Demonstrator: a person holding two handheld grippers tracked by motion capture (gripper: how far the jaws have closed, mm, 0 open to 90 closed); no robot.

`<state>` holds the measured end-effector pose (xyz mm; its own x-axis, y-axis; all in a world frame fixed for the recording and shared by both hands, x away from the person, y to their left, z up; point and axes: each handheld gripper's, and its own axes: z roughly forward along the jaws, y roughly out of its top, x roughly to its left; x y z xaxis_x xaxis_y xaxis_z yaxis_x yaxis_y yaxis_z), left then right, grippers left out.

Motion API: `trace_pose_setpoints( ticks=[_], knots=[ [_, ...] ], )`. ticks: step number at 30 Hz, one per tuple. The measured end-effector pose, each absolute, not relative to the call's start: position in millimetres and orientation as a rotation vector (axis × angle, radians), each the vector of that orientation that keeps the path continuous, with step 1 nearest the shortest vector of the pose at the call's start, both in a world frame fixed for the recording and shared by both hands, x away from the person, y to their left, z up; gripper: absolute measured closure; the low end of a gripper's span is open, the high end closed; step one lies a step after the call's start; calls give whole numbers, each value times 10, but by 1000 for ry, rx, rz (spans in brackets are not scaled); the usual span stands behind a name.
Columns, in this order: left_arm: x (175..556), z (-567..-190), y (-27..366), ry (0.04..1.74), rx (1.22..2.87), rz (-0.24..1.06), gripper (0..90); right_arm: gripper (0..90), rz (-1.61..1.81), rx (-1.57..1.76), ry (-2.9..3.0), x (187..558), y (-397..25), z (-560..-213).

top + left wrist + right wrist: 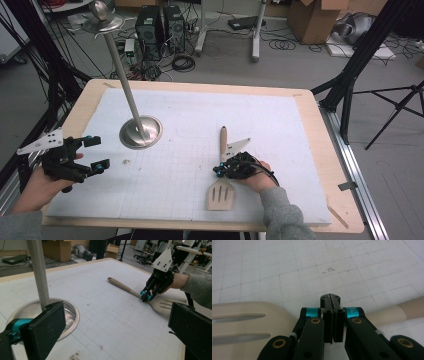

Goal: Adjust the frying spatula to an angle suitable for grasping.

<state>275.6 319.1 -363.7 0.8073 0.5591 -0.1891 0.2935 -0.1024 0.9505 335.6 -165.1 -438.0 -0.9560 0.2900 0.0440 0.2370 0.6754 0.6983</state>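
Wooden and pale, the spatula [221, 179] lay flat on the white mat [200, 120] near the front edge, its slotted blade toward the person and its handle pointing away. The right gripper [219, 170] sat over the neck, just where blade meets handle. Its jaws stood pressed together with no gap, and from the right gripper view I could not tell whether they pinched the neck or merely rested shut above it. That narrow spot seemed a sensible place to take hold, since the blade is too broad for the jaws. The right hand [257, 175] came in low from the blade's side, wrist nearly level with the mat, the gripper tipped down.

Well apart at the left edge, the left gripper [95, 154] hung wide open and held nothing, its hand [40, 185] resting by the table's rim, probably waiting. It pointed across the mat toward the steel stand [141, 131], whose round base sat on the mat with its pole leaning up.
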Motion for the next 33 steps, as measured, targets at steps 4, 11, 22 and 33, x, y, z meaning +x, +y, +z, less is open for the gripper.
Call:
trace_pose_setpoints(
  ticks=[4, 11, 22, 33],
  knots=[
    [2764, -3638, 3205, 674, 1695, 255, 18, 900, 1165, 451, 2804, 3341, -1701, -4367],
    [2778, -3647, 3189, 671, 1697, 248, 18, 900, 1171, 457, 2799, 3329, -1738, -4372],
    [2792, -3634, 3174, 662, 1687, 232, 18, 900, 1230, 507, 2795, 3287, -1907, -4379],
    [2801, -3645, 3175, 666, 1689, 233, 18, 900, 1257, 547, 2792, 3186, -2119, -4393]
  ],
)
